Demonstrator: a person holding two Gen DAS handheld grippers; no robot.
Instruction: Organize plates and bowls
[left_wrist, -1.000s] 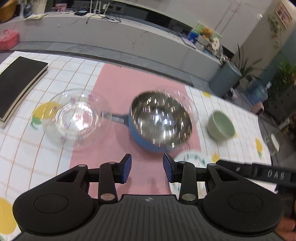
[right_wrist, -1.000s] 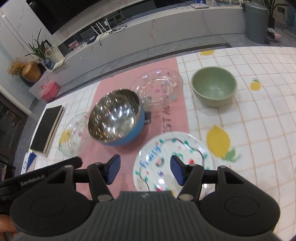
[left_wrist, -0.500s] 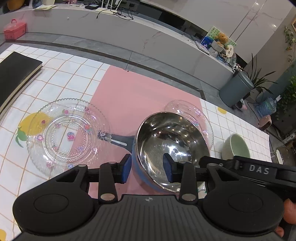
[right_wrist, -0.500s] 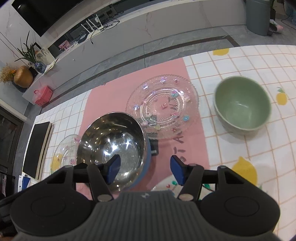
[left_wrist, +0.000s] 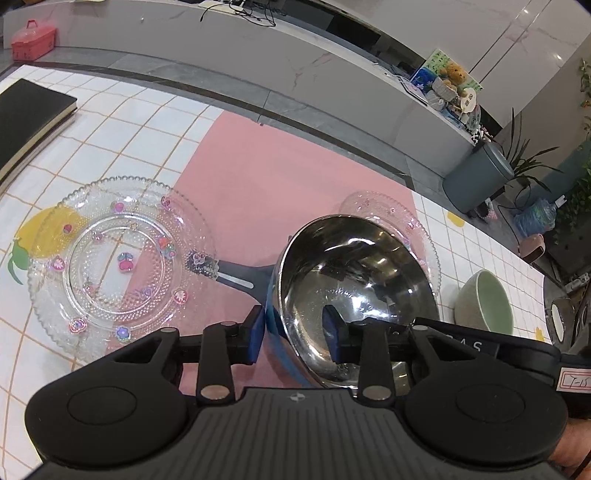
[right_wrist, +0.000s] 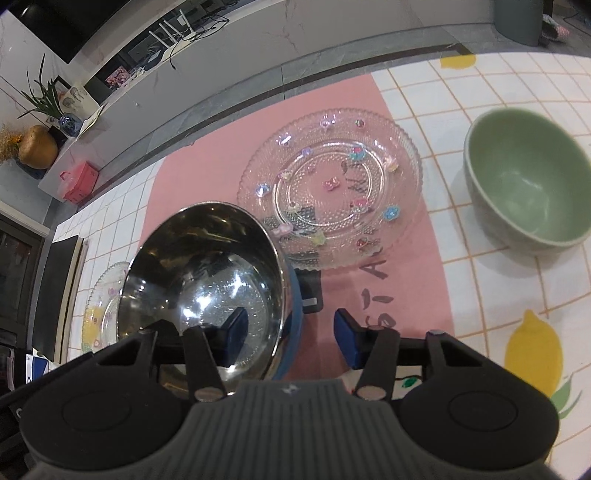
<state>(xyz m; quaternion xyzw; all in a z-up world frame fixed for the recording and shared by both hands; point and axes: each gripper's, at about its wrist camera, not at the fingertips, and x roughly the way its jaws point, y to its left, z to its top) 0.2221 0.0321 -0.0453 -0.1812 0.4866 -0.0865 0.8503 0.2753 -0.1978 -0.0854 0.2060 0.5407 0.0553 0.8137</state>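
Behind the tiled, lemon-printed table (left_wrist: 122, 122) runs a long grey marble counter, with potted plants and a grey bin off to one side. On the table's pink runner (left_wrist: 258, 177), both handheld tools close on the steel bowl (left_wrist: 354, 291), a blue-sided vessel with a dark handle. The left gripper (left_wrist: 293, 338) straddles the bowl's near rim, 1 blue pad outside the wall and 1 inside; its jaws have just been narrowing, yet a gap shows at each pad, so no pinch is made. The right gripper (right_wrist: 291, 338) does likewise on the opposite side, 1 pad over the shiny interior, the other over the runner, jaws also just drawing in but not yet pressing.

Little sorting appears done. 2 clear glass plates lie apart: the left glass plate (left_wrist: 118, 258) sits ahead and to the left of the left gripper, resting over the tip of the bowl's handle; the far glass plate (right_wrist: 328, 188) lies straight ahead of the right gripper, beyond the bowl. Ahead and to the right of that tool stands the green bowl (right_wrist: 532, 184), alone. A painted plate (right_wrist: 406, 380) peeks out beneath the right gripper. Nothing is stacked; gathering plates with plates and bowls with bowls looks entirely ahead.
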